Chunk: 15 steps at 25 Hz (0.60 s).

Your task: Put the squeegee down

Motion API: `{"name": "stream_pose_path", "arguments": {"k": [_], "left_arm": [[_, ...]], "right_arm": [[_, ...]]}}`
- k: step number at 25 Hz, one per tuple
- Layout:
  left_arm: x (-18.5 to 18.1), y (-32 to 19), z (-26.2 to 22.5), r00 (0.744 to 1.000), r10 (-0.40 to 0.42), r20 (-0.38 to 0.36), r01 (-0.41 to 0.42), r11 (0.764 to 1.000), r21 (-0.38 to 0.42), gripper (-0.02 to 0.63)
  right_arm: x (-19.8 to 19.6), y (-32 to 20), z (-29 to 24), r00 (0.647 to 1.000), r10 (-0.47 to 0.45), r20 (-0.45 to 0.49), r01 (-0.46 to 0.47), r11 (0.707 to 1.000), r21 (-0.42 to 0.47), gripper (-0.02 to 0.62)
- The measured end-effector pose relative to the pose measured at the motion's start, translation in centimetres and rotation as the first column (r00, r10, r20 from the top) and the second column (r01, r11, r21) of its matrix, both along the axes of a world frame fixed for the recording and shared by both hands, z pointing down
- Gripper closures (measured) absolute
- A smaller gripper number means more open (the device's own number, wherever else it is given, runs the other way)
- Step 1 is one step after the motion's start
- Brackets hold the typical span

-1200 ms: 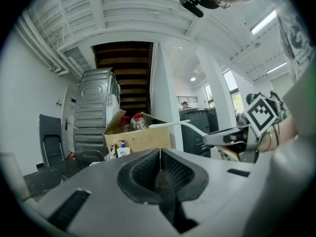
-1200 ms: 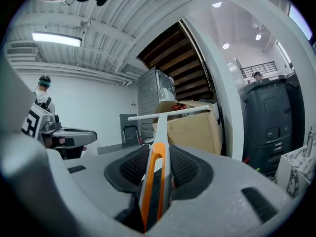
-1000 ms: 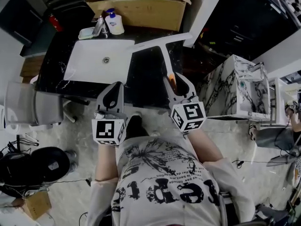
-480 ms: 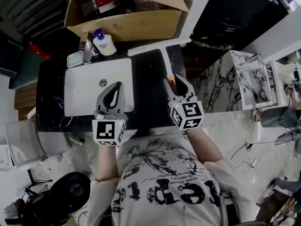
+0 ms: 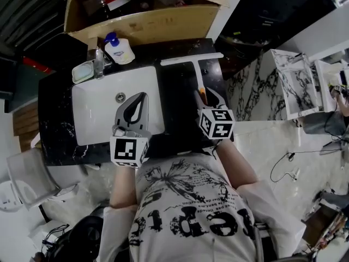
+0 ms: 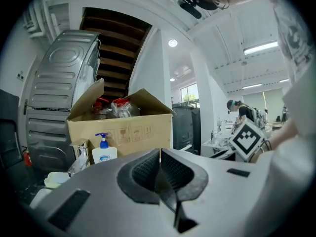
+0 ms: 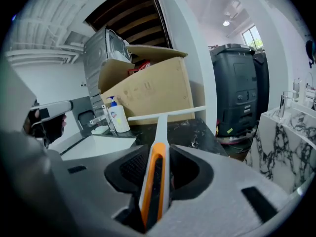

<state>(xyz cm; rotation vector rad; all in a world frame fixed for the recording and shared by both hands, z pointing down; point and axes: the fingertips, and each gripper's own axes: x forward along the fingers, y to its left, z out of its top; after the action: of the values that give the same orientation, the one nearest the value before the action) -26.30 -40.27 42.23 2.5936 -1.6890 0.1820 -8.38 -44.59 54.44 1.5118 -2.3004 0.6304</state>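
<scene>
My right gripper [image 5: 208, 96] is shut on the orange-and-white handle of the squeegee [image 5: 194, 70], whose white blade stretches across the far end over the black marble counter [image 5: 177, 100]. In the right gripper view the squeegee handle [image 7: 155, 169] sits clamped between the pads of the right gripper [image 7: 157, 163], and the blade [image 7: 168, 114] hangs just above the counter. My left gripper [image 5: 134, 103] hovers over the white sink [image 5: 95, 111], shut with nothing in it; in its own view the left gripper [image 6: 160, 169] has its pads together.
A soap pump bottle [image 5: 118, 49], a tap [image 5: 98, 59] and a soap dish [image 5: 82, 71] stand behind the sink. A cardboard box [image 5: 147, 21] sits beyond them. A white post [image 7: 182, 68] rises by the counter's right end, with a marble-patterned unit [image 5: 292, 86] further right.
Both grippers have moved forward over the counter. The right one has sunk, bringing the squeegee blade lower and nearer the countertop; the left is now over the sink.
</scene>
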Motion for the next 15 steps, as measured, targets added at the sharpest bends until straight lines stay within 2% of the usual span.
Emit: {"name": "stream_pose_path", "arguments": {"k": [4, 9, 15], "left_arm": [[-0.7, -0.5, 1.7, 1.000, 0.010, 0.007, -0.009, 1.000, -0.019, 0.594], [-1.2, -0.7, 2.6, 1.000, 0.011, -0.005, -0.011, 0.999, -0.046, 0.594], [-1.8, -0.8, 3.0, 1.000, 0.008, -0.008, -0.008, 0.999, -0.053, 0.594]], "right_arm": [[-0.5, -0.3, 2.8, 1.000, -0.002, -0.009, 0.002, 0.998, -0.070, 0.472], [-1.6, -0.4, 4.7, 0.998, -0.037, -0.048, 0.032, 0.993, -0.110, 0.472], [-1.8, -0.3, 6.7, 0.995, -0.037, -0.089, 0.022, 0.985, -0.169, 0.472]]}}
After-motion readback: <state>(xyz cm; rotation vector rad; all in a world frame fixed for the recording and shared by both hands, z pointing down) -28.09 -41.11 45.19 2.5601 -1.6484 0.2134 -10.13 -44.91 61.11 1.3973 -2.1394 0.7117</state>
